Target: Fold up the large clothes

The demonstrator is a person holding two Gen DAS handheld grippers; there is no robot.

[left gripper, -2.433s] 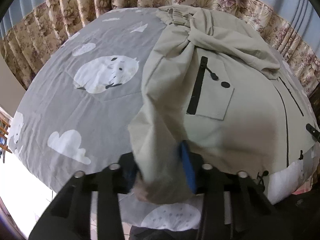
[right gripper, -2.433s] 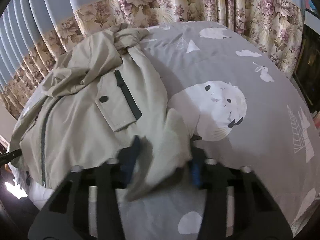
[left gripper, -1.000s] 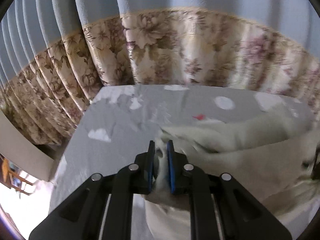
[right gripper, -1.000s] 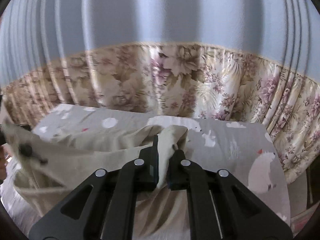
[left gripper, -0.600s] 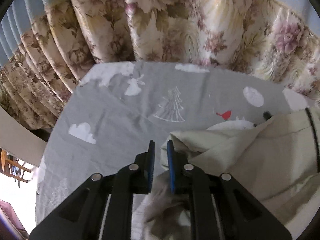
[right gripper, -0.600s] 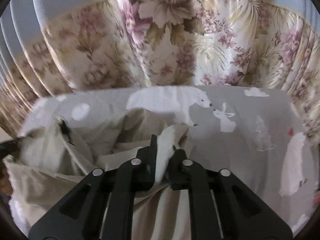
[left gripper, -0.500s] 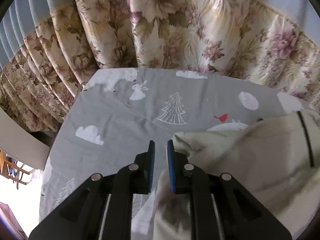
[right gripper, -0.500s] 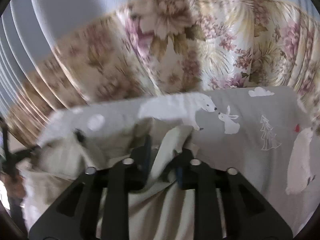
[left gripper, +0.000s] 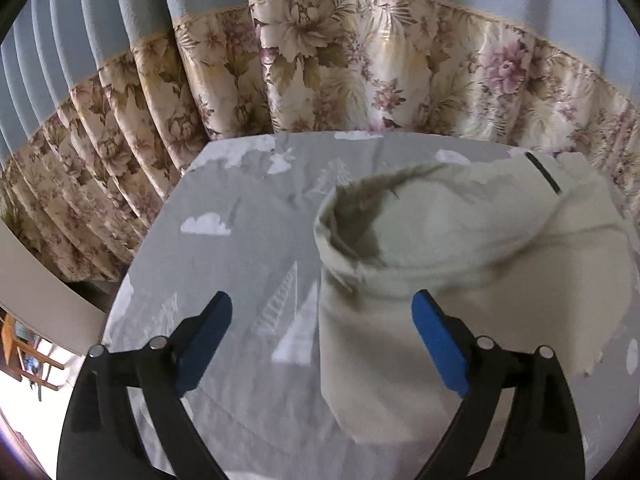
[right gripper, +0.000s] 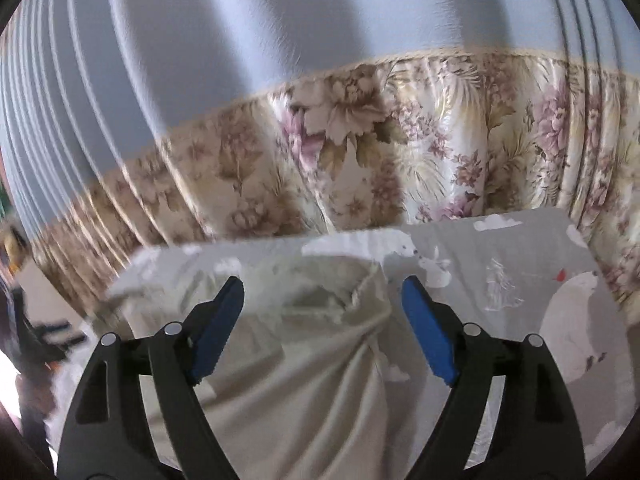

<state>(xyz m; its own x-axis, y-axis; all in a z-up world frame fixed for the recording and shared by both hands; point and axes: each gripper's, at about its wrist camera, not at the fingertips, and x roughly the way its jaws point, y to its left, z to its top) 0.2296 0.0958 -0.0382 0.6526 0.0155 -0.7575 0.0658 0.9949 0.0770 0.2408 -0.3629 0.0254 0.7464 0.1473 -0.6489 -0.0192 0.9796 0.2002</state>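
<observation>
A beige jacket [left gripper: 460, 264] lies on the grey patterned bedsheet [left gripper: 240, 248], its near fold rolled open toward me, a black zip near its far right edge. My left gripper [left gripper: 320, 320] is open, hovering above the jacket's left edge, holding nothing. In the right wrist view the jacket [right gripper: 312, 368] lies bunched below my right gripper [right gripper: 322, 308], which is open and empty above the fabric's far corner.
Floral curtains [left gripper: 360, 76] hang close behind the bed's far edge, blue curtain above them. The sheet [right gripper: 520, 288] carries white animal and tree prints. A wooden chair [left gripper: 24, 352] stands on the floor at the left.
Both grippers were shut on the jacket's corners and carried them toward the curtain side. Now both have opened and let the fabric drop onto the bed.
</observation>
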